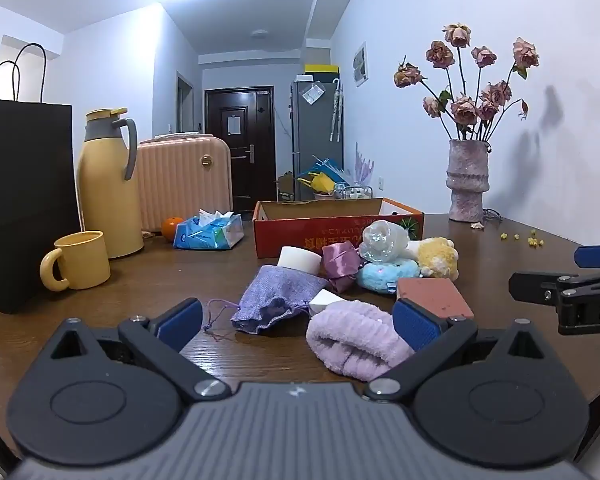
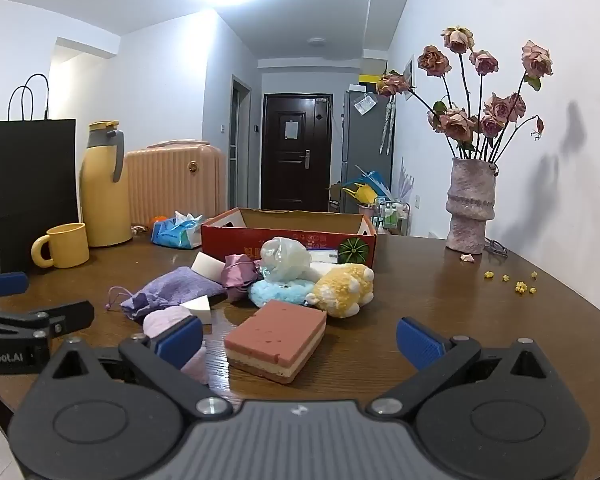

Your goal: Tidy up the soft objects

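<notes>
1. The left gripper [image 1: 298, 320] was held wide open above the table [image 1: 140, 280]; nothing was gripped. The rolled lilac towel [image 1: 354, 338] lay between its fingers, against the right pad [image 1: 414, 322].
2. The right gripper [image 2: 300, 338] was likewise spread wide and empty, with the pink sponge [image 2: 278, 338] lying between its fingers, untouched.
3. The other soft things were piled in front of the red box [image 2: 288, 236]: a purple pouch [image 2: 172, 292], a blue puff [image 2: 280, 292] and a yellow plush toy [image 2: 344, 288].

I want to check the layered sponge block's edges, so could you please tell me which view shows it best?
The right wrist view: the layered sponge block lies whole and unobstructed, its side stripes visible. The left wrist view shows only its top, partly hidden behind a blue fingertip.
</notes>
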Motion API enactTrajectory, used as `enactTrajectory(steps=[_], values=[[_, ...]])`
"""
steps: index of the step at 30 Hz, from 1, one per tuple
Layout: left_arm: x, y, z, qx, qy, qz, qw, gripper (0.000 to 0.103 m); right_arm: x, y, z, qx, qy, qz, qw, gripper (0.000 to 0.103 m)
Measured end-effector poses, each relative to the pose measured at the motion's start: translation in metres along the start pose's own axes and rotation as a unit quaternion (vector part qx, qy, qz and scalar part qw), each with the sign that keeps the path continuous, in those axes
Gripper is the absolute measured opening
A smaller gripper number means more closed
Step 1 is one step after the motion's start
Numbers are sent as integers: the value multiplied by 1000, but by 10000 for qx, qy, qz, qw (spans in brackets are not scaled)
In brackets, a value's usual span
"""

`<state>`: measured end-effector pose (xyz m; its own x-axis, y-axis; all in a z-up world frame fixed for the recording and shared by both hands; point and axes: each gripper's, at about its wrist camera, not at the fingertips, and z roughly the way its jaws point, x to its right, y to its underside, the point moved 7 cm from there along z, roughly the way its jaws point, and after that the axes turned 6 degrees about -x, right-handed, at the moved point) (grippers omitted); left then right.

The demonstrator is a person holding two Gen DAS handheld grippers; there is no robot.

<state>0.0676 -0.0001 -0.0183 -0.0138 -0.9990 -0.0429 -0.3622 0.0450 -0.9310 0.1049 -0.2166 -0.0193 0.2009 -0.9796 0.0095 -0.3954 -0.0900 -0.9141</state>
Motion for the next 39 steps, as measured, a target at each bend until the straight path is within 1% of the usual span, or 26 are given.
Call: enactTrajectory(steps=[6, 12, 13, 39], values=[[-2, -1, 0, -34, 95, -12, 9999, 103, -4, 1, 0, -28, -23, 16, 10000, 103], [-7, -2, -5, 58, 70, -45, 9999, 103, -5, 3, -5, -8, -41, -1, 10000, 103], [-3, -1, -5, 65, 35, -58, 10000, 103, -5, 3, -5, 23, -30, -16, 10000, 103], [-4, 0, -4, 69, 23, -75, 9999, 103, -6, 3, -4, 8, -21, -33, 10000, 103]])
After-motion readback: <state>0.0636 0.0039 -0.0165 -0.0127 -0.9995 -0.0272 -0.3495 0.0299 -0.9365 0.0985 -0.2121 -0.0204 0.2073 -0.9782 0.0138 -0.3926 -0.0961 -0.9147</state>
